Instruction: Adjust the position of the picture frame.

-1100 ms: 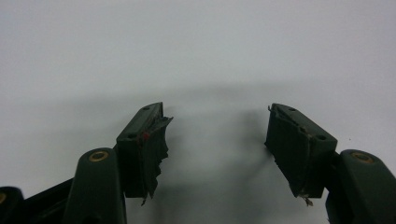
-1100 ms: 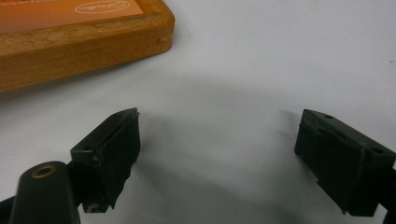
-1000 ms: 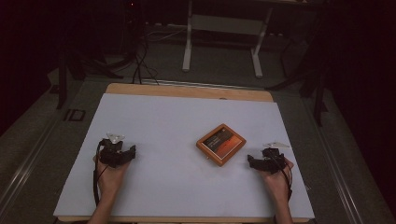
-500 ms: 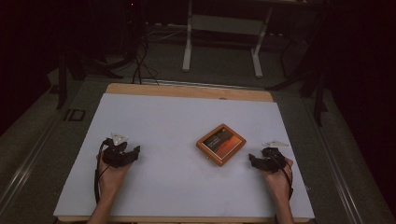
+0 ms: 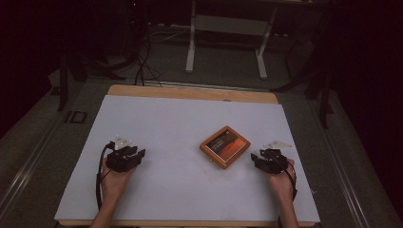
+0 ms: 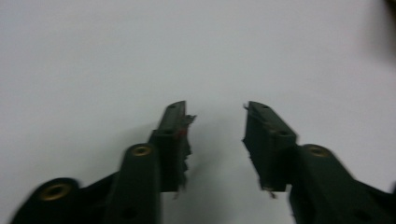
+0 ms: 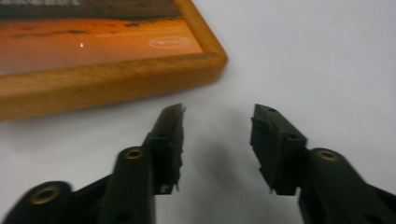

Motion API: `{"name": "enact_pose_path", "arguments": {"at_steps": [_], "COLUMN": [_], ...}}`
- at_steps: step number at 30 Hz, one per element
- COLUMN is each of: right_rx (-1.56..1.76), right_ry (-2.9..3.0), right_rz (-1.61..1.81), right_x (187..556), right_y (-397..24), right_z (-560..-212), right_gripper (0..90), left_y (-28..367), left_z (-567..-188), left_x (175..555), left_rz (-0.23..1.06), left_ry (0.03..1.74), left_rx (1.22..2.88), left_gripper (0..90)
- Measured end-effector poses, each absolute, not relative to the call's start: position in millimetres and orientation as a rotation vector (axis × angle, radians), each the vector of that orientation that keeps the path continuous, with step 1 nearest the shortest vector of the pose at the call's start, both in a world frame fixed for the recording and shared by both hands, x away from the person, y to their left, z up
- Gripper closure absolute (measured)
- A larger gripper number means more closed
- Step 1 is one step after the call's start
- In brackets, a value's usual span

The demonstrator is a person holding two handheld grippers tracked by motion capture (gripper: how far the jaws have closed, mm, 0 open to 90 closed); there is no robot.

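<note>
The frame lay flat on the white table, right of centre, with the right gripper just beside its near right corner and the left gripper well apart at the left, both half open, empty, jaws just closing.

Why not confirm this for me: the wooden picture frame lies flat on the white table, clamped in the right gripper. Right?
Not quite. The wooden picture frame lies flat on the white table, but the right gripper is open beside it, as the right gripper view shows.
</note>
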State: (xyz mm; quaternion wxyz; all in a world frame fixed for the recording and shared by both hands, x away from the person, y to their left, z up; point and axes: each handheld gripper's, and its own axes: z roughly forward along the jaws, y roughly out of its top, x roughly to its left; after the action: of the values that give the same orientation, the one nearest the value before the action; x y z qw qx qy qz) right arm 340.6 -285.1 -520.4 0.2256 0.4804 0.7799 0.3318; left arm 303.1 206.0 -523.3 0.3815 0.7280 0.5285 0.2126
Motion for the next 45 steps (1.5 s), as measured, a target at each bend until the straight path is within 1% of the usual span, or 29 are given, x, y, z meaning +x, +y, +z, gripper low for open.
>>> {"name": "enact_pose_path", "arguments": {"at_steps": [2,3,4,7,9,14,21,27,35,38,45], "right_rx": [1.322,1.314,1.306,1.267,1.261,1.278,1.382,1.365,1.359,1.395,1.371], "right_ry": [2.160,2.166,2.169,2.166,2.156,2.139,2.099,2.148,2.210,2.199,2.198], "right_rz": [0.929,0.934,0.931,0.930,0.934,0.942,0.953,0.933,0.901,0.945,0.967], "right_x": [342.0,343.3,344.1,349.3,353.4,370.3,399.1,413.0,421.7,422.5,406.6], "right_y": [-282.7,-281.2,-280.2,-275.5,-274.0,-272.5,-274.1,-271.3,-272.4,-275.1,-277.5], "right_z": [-519.6,-519.0,-518.6,-517.2,-516.1,-514.4,-521.9,-522.1,-526.7,-529.7,-530.2], "right_gripper": [60.9,66.0,69.6,85.5,89.6,89.8,89.8,89.8,89.9,90.0,90.0], "left_y": [202.1,200.7,198.4,194.1,192.1,187.0,182.2,175.2,167.8,166.7,164.2], "left_z": [-520.8,-519.7,-517.9,-513.8,-512.3,-511.7,-512.1,-511.3,-512.0,-512.4,-512.1], "left_x": [301.6,301.0,300.0,298.1,297.6,297.0,294.8,292.4,290.7,290.6,289.6], "left_rz": [0.531,0.528,0.527,0.519,0.512,0.492,0.472,0.462,0.449,0.447,0.435], "left_ry": [1.321,1.309,1.291,1.253,1.236,1.211,1.191,1.158,1.129,1.126,1.117], "left_rx": [1.868,1.873,1.879,1.897,1.905,1.909,1.915,1.929,1.945,1.946,1.940], "left_gripper": [68.5,73.6,76.5,88.9,89.6,89.7,89.7,89.7,89.7,89.7,89.7]}}
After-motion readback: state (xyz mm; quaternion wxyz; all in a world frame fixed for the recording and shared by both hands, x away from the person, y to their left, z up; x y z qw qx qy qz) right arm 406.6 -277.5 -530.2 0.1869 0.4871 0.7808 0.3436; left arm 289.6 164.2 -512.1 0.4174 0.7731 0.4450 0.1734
